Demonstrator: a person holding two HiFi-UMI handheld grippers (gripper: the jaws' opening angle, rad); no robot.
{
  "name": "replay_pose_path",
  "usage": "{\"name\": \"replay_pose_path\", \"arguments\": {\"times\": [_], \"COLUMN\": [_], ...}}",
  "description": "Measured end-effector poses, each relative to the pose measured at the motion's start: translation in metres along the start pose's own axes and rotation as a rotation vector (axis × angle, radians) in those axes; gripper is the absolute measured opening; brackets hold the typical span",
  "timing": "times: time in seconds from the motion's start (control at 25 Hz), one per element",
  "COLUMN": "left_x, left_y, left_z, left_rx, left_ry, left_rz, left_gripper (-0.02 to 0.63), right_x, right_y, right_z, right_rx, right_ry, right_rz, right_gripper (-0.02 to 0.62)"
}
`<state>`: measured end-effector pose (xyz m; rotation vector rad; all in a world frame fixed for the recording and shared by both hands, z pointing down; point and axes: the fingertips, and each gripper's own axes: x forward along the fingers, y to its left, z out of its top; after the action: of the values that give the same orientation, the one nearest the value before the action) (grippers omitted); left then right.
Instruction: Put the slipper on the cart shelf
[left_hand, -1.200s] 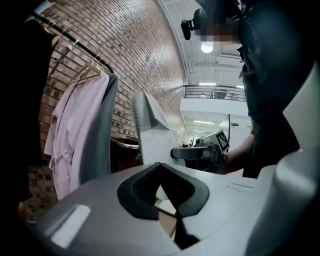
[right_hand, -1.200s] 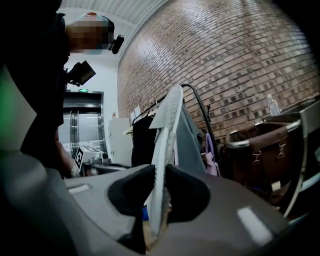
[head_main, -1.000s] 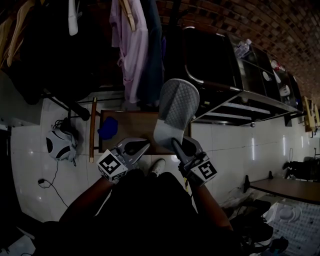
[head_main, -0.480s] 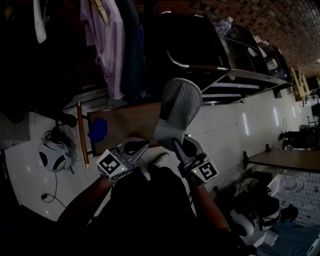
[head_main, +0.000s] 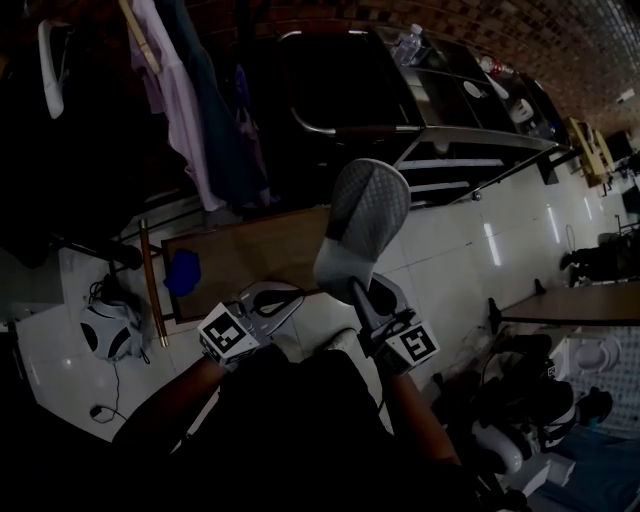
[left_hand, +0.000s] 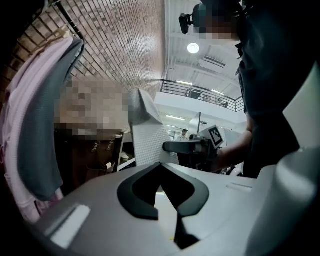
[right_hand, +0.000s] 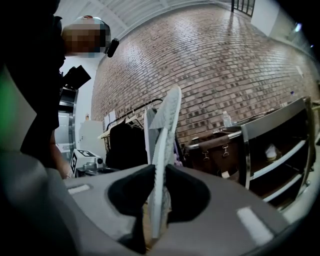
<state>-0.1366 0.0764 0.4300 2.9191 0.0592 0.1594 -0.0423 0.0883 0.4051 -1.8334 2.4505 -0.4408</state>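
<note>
**Head view.** Jaws of the right gripper (head_main: 362, 298) are clamping the near end of the slipper (head_main: 365, 222). The slipper's long axis is running up and away from the person, its far end pointing toward the cart (head_main: 455, 163), with the dotted sole facing the camera. The cart's shelves are lying beyond and to the right of the slipper, well apart from it. The left gripper (head_main: 272, 298) is riding just beside the right one with its jaws together and nothing in them. The right hand is the nearer one to the cart.

**Left gripper view.** The left gripper (left_hand: 161, 172) is showing its jaws meeting at the tips, empty. The slipper (left_hand: 147, 135) is standing ahead and slightly left, tilted a little, with the right gripper (left_hand: 197, 147) below it to the right.

**Right gripper view.** The right gripper (right_hand: 159, 185) is pinching the slipper (right_hand: 164, 145) edge-on, so that the slipper is rising upright from the jaws. The cart (right_hand: 246, 155) is lying to the right, so the coming move probably calls for a swing rightward and a tilt of the long axis toward a shelf.
</note>
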Motion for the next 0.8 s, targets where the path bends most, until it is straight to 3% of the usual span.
{"name": "replay_pose_path", "arguments": {"times": [0.6,0.8], "left_x": [0.152,0.209], "left_y": [-0.096,-0.111], "left_z": [0.010,0.013], "left_rx": [0.034,0.031], "left_ry": [0.019,0.028], "left_rz": [0.001,0.016], "left_gripper": [0.003,0.003], "right_x": [-0.149,-0.184], "right_y": [-0.111,-0.157], "right_z": [0.011,0.016], "right_rx": [0.017,0.037], "right_ry": [-0.069,-0.071], "right_rz": [-0.003,0.011], "right_gripper": [0.067,0.067]}}
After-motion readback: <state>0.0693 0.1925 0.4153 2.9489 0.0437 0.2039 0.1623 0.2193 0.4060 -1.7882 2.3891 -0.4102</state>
